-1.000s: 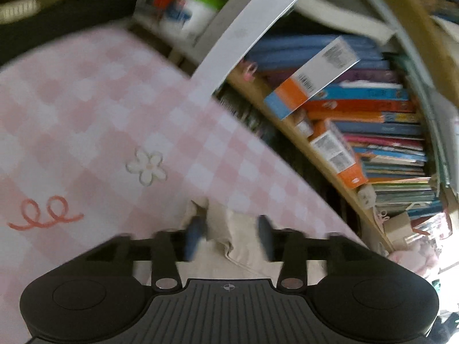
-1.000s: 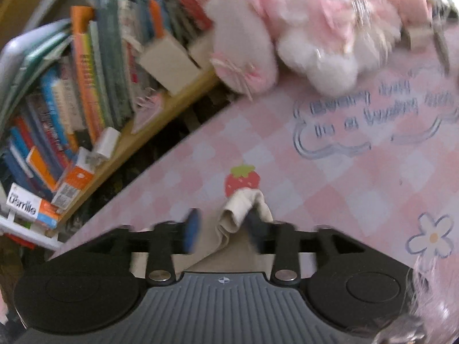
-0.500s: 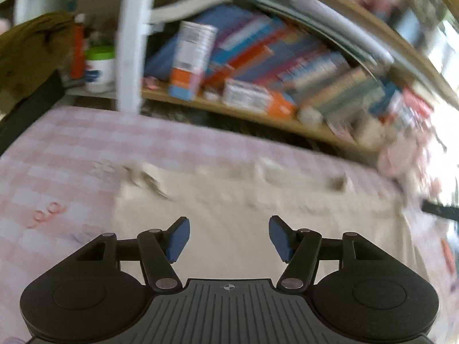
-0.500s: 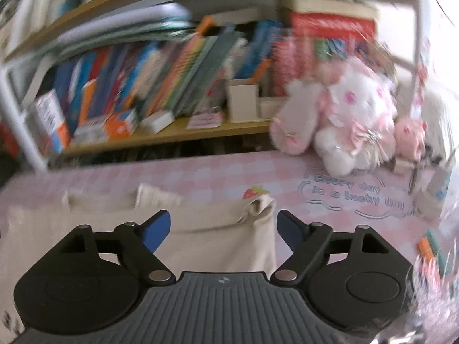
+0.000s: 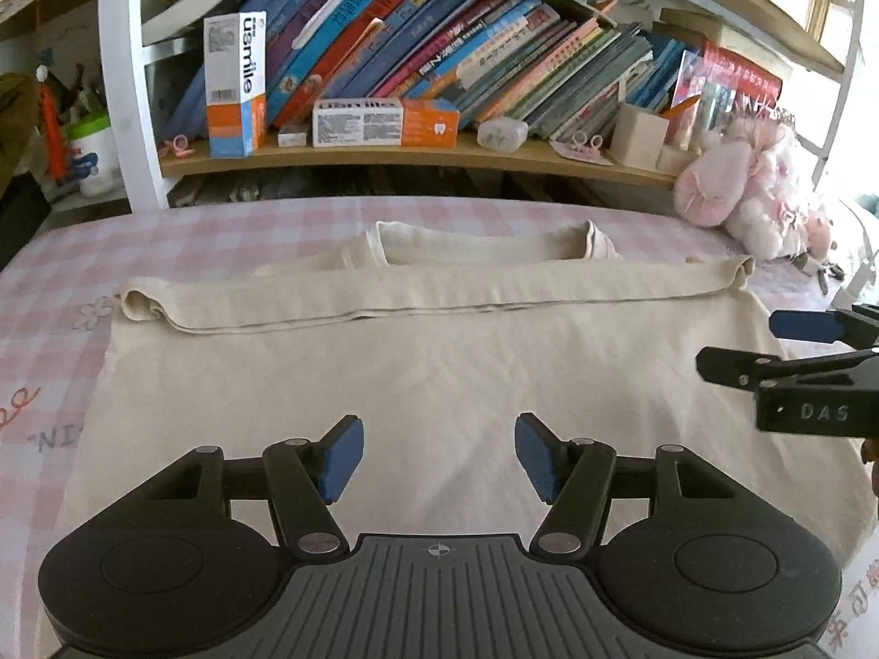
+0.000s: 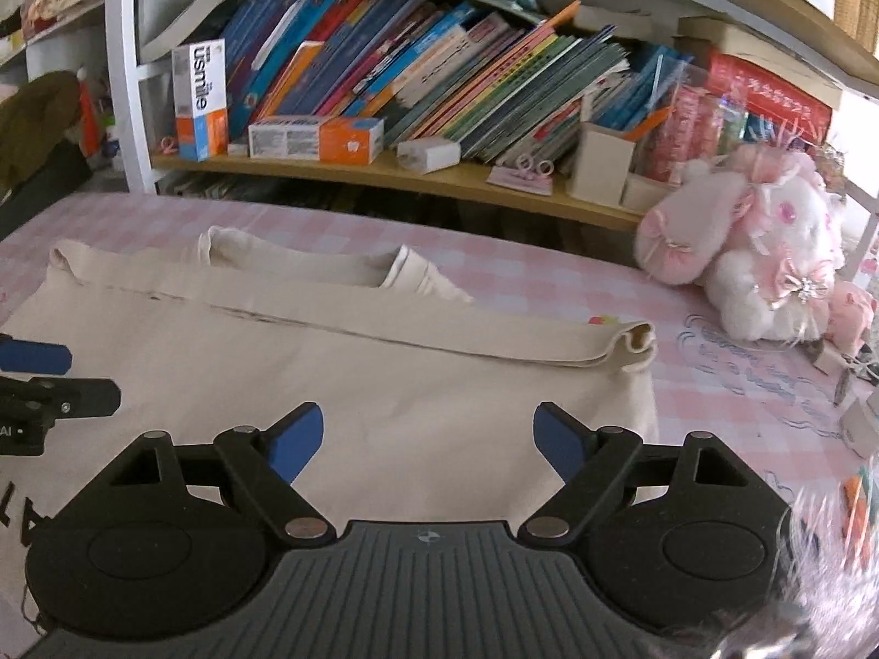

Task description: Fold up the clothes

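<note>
A cream garment (image 5: pixel 428 373) lies flat on the pink checked tablecloth (image 5: pixel 220 230), its far part folded over into a long band (image 5: pixel 439 288) with the collar (image 5: pixel 483 244) behind. The same garment (image 6: pixel 357 384) fills the right wrist view, its folded corner (image 6: pixel 632 343) at the right. My left gripper (image 5: pixel 437 453) hovers open above the near cloth, holding nothing. My right gripper (image 6: pixel 428 436) is open and empty too, and its fingers (image 5: pixel 802 327) show at the right edge of the left wrist view. The left gripper's fingers (image 6: pixel 33 357) enter the right wrist view from the left.
A wooden shelf (image 5: pixel 417 156) crowded with books (image 5: pixel 439 55) and boxes runs along the table's far edge. A pink and white plush toy (image 6: pixel 769 258) sits at the back right, with small items (image 6: pixel 857 417) near the right edge. A white shelf post (image 5: pixel 123 82) stands back left.
Both grippers let go of the garment's corners, opened and drew back toward me. The far part now lies folded over as a band across the spread garment.
</note>
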Available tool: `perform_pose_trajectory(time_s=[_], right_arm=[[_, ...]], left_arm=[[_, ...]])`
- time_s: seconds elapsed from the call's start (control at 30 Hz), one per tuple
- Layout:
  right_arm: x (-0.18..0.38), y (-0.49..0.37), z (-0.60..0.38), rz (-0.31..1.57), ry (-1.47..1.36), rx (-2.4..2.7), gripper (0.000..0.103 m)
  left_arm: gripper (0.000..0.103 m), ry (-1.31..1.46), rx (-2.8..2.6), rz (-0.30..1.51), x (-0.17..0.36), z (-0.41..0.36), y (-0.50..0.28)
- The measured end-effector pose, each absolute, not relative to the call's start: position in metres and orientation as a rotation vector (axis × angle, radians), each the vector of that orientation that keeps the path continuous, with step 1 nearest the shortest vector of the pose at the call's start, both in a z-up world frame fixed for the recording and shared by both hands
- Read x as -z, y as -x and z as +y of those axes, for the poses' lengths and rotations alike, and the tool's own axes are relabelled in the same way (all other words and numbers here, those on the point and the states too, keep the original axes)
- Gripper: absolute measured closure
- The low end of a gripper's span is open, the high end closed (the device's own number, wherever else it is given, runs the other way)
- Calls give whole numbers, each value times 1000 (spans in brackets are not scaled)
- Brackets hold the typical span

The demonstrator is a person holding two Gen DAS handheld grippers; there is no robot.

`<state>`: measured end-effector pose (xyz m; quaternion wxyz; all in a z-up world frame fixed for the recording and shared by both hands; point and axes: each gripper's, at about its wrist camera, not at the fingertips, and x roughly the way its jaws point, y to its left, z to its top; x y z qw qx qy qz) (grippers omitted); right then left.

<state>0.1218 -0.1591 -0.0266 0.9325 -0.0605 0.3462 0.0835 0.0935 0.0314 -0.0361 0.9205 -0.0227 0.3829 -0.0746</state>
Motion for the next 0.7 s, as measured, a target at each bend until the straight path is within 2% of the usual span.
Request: perform_pose_trajectory(time_s=[0.43, 0.7], right_arm=[[40, -149, -150, 740, 120, -195, 20], [43, -192, -150, 763, 97, -187, 20]], left_arm=[[41, -6, 168, 796, 42, 26, -126], [44, 20, 118, 852, 49, 50, -170]])
